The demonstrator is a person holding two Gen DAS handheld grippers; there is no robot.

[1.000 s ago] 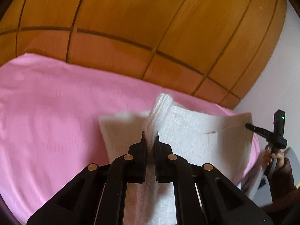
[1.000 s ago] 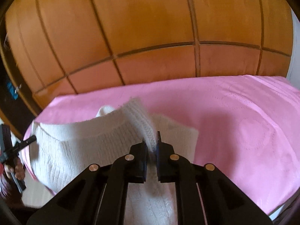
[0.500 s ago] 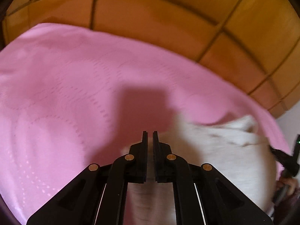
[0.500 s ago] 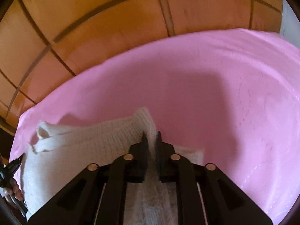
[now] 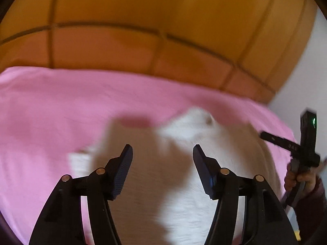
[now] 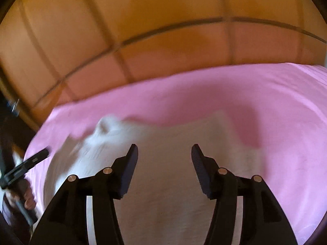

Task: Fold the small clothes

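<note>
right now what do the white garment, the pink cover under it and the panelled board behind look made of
White garment: looks like soft knit, wool or acrylic, matte and fuzzy at its edges; blur hides the stitches. Pink cover: smooth woven fabric, probably a cotton bedsheet, matte, lying flat. Panelled board: orange-brown wood or veneer with grooved seams and a slight sheen.

No legible text, labels or numbers.

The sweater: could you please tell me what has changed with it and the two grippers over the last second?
Both the left gripper and right gripper let go of the sweater and opened wide; it dropped flat onto the pink sheet. The sheet stayed put.
</note>
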